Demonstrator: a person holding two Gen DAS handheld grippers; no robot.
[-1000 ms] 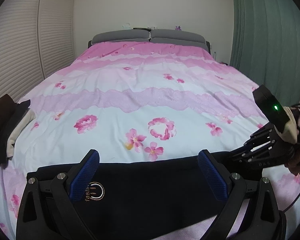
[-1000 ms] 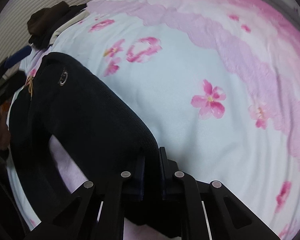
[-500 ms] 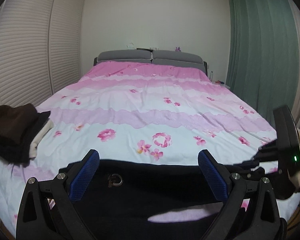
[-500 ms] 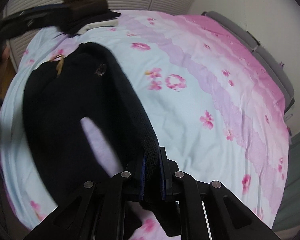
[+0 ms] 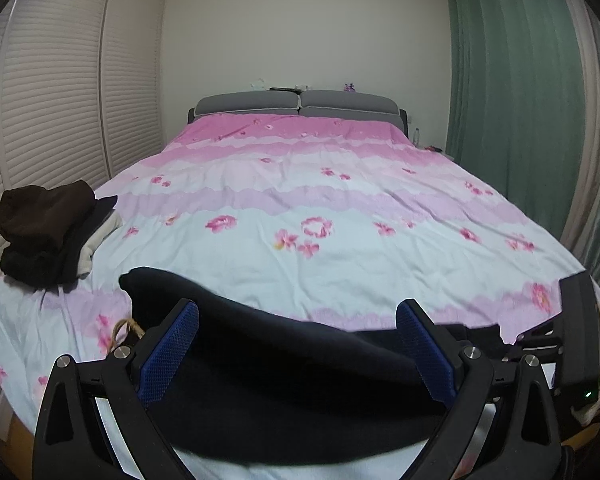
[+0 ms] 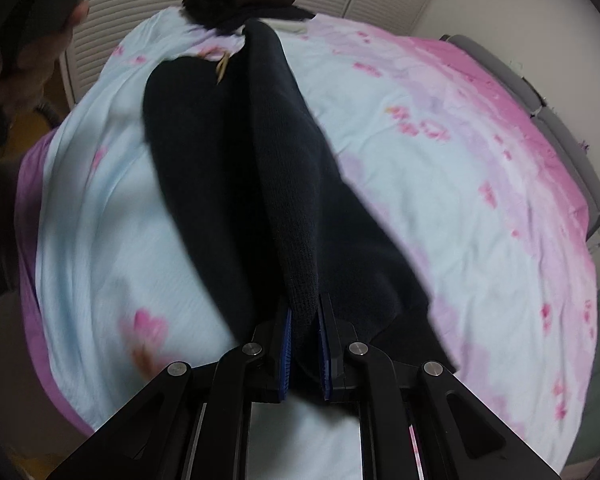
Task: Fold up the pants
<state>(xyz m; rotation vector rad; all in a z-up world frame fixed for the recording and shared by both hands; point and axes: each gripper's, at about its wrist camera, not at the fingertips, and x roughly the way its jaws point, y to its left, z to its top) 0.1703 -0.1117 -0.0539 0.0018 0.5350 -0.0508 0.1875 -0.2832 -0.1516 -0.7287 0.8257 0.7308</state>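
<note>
Right gripper (image 6: pixel 304 344) clamped tight on a ribbed edge of the black pants (image 6: pixel 260 168), fabric stretching away across the floral bedspread (image 6: pixel 440 220), left gripper (image 5: pixel 296 348) spread wide, pants lying below and between its blue pads (image 5: pixel 168 354), apparently unpinched

We see soft, dim indoor light without hard shadows or glare. Fisheye bending curves the wardrobe doors (image 5: pixel 52 120) and curtain (image 5: pixel 516 120), corners go black, and the bedspread (image 6: pixel 100 220) smears with motion blur.
</note>
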